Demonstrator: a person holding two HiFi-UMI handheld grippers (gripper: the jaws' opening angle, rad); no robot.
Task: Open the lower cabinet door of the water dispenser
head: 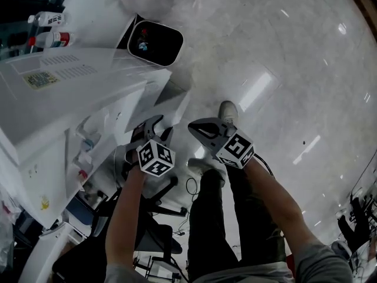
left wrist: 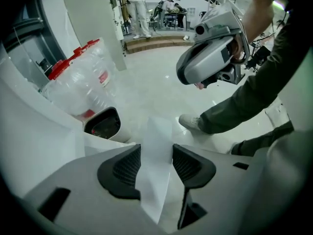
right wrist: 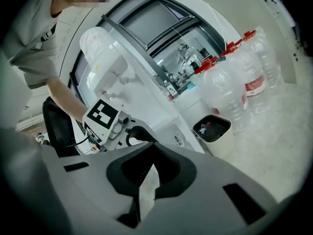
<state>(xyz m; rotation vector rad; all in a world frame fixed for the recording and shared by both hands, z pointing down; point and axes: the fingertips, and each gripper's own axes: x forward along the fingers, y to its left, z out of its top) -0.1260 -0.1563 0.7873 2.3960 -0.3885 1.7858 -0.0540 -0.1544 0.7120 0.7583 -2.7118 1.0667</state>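
The white water dispenser (head: 65, 93) stands at the left of the head view. Its lower cabinet door (head: 172, 101) stands swung out from the body. My left gripper (head: 154, 125) points steeply down beside it. In the left gripper view a white door edge (left wrist: 155, 146) fills the gap between the jaws (left wrist: 156, 163), and both dark pads lie against it. Just to the right my right gripper (head: 197, 128) hovers shut and holds nothing. In its own view the two pads (right wrist: 150, 168) meet. It also shows as a grey body (left wrist: 210, 58) above the floor.
A white waste bin (head: 154, 43) stands on the glossy floor behind the dispenser, with plastic bottles (right wrist: 244, 77) stacked by it. The person's legs and a white shoe (head: 228, 112) are below the grippers. A black chair (head: 153, 232) is at the lower left.
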